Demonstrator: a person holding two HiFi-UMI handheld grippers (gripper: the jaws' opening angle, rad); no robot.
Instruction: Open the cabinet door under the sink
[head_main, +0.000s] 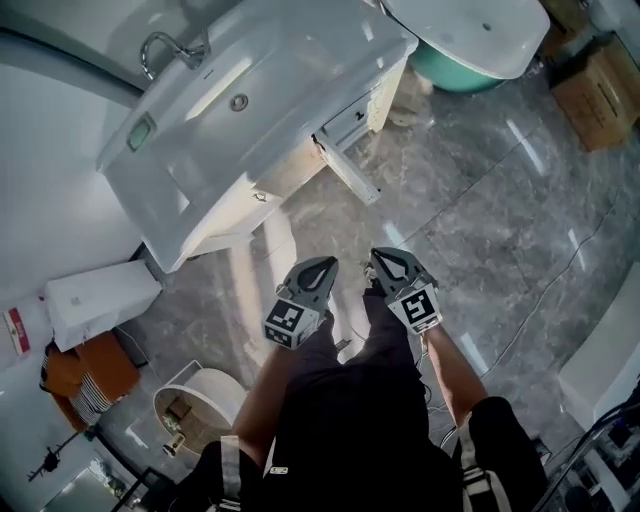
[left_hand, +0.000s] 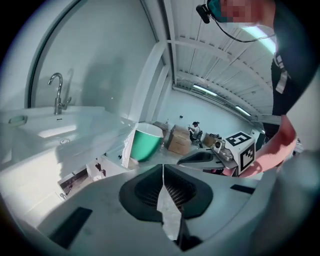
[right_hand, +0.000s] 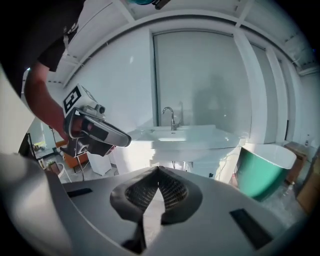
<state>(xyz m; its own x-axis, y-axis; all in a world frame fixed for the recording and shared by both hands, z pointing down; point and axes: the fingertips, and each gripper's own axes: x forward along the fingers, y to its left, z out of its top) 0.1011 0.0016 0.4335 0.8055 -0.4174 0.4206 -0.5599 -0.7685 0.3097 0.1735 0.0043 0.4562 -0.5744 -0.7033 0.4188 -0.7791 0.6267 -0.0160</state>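
Observation:
A white sink (head_main: 230, 110) with a chrome faucet (head_main: 165, 50) tops a pale cabinet (head_main: 270, 185) at the upper left of the head view. One white door panel (head_main: 347, 172) juts out from the cabinet front towards the floor space. My left gripper (head_main: 320, 267) and right gripper (head_main: 383, 262) hang side by side above the grey marble floor, a good way short of the cabinet. Both are shut with nothing held. The left gripper (left_hand: 162, 167) points past the cabinet's corner. The right gripper (right_hand: 158, 170) points at the sink (right_hand: 185, 135).
A green-and-white tub (head_main: 470, 40) stands right of the cabinet, with cardboard boxes (head_main: 600, 95) beyond it. A white box (head_main: 100, 300) and a round basin (head_main: 200, 400) lie on the floor at the left. A thin cable (head_main: 540, 300) crosses the floor at the right.

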